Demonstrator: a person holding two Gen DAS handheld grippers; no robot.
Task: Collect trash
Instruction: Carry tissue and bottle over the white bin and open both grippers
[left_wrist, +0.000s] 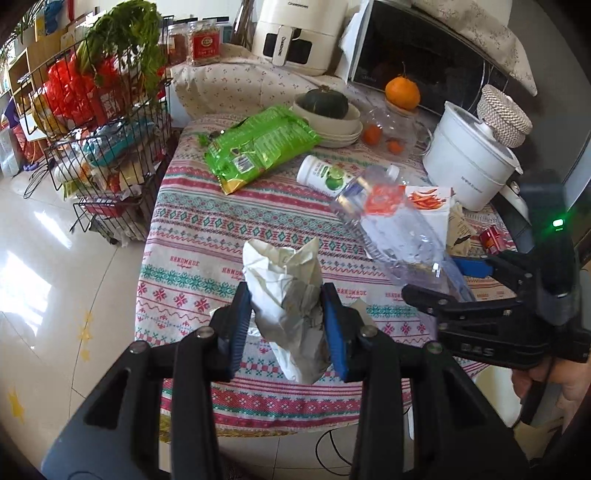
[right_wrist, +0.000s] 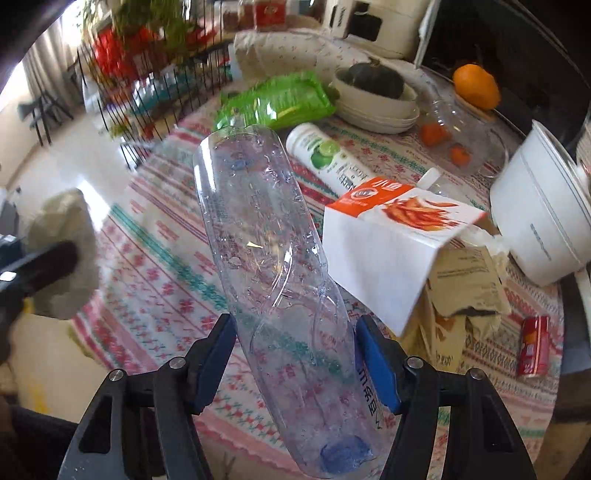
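Both grippers are loaded above the patterned table (left_wrist: 192, 236), left gripper (left_wrist: 286, 325) clamped on crumpled paper (left_wrist: 291, 295), right gripper (right_wrist: 295, 354) pinching the clear bottle (right_wrist: 266, 236), so next comes, I'd judge, carrying both to an unseen bin.

Left gripper (left_wrist: 286, 314), lower centre of its frame, clamped on crumpled paper (left_wrist: 284, 291); right gripper (right_wrist: 295, 354), lower centre, clamped on clear bottle (right_wrist: 273, 273).

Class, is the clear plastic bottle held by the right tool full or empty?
Empty: the plastic bottle is see-through, dented, with only droplets inside, clamped in the right tool.
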